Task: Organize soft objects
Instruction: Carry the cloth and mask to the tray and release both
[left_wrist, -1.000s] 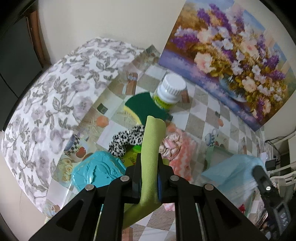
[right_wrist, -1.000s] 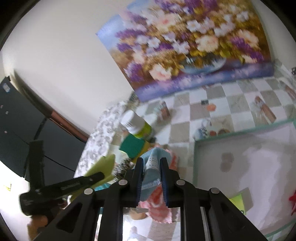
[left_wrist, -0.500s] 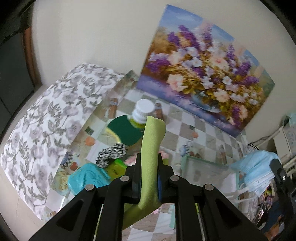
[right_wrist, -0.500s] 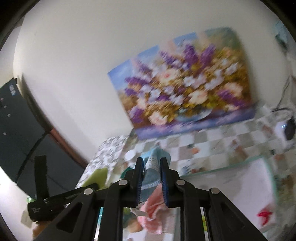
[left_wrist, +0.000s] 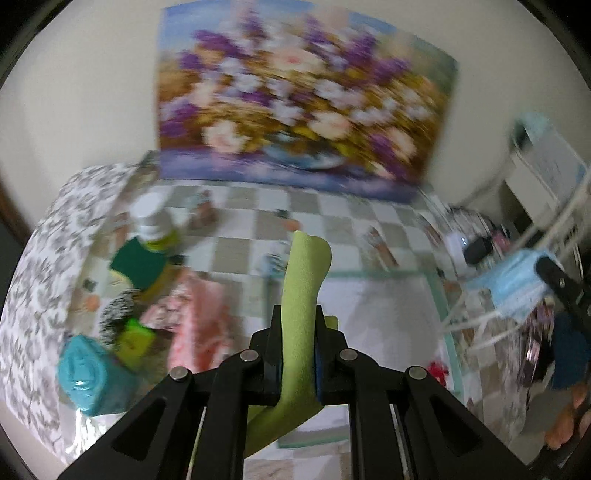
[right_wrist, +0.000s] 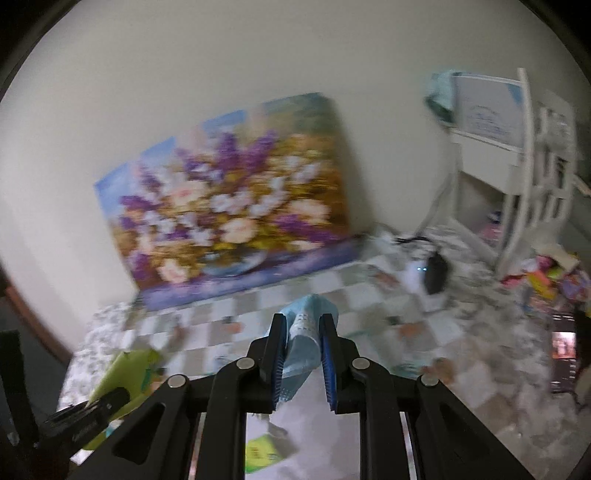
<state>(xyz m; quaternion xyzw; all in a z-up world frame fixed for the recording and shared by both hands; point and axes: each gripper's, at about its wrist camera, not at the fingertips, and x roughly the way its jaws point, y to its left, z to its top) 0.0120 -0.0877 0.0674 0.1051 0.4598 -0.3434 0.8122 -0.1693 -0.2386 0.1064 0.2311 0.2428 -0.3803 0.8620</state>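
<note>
While the left gripper (left_wrist: 298, 350) clenched a lime-green foam sheet (left_wrist: 301, 295) above the white tray (left_wrist: 384, 306), the right gripper (right_wrist: 303, 354) pinched a pale-blue face mask (right_wrist: 303, 339) — its dangling loops, apparently loose, could snag the tray rim.

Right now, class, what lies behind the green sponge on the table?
Behind the green sponge stands a white-capped bottle; the sponge covers its base, so what is under it stays hidden.
</note>
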